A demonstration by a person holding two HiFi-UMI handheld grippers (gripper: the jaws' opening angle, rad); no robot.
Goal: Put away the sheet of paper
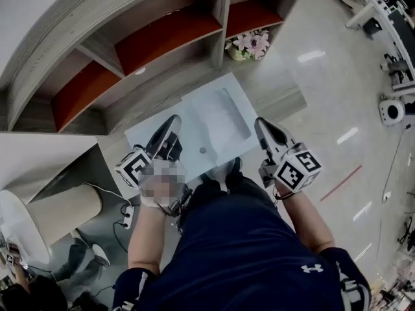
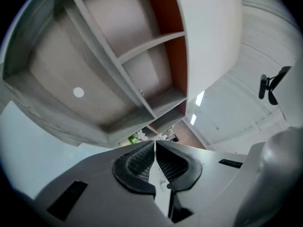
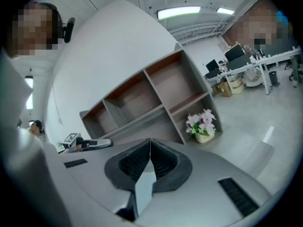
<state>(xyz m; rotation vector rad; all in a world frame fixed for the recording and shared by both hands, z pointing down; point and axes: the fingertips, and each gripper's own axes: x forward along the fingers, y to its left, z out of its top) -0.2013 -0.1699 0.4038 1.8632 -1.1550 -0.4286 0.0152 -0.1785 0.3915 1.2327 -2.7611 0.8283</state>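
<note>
Left claw and right claw both hang pinched shut and empty above the sheet of paper, flat on the glossy floor by the shelf, where a clumsy scrape could skid or crumple it!

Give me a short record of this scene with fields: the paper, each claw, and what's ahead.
paper: sheet of paper, held up between both claws
left claw: shut on its left edge
right claw: shut on its right edge
ahead: shelf unit with red-backed compartments
nearby: flowers at the shelf's base
</note>
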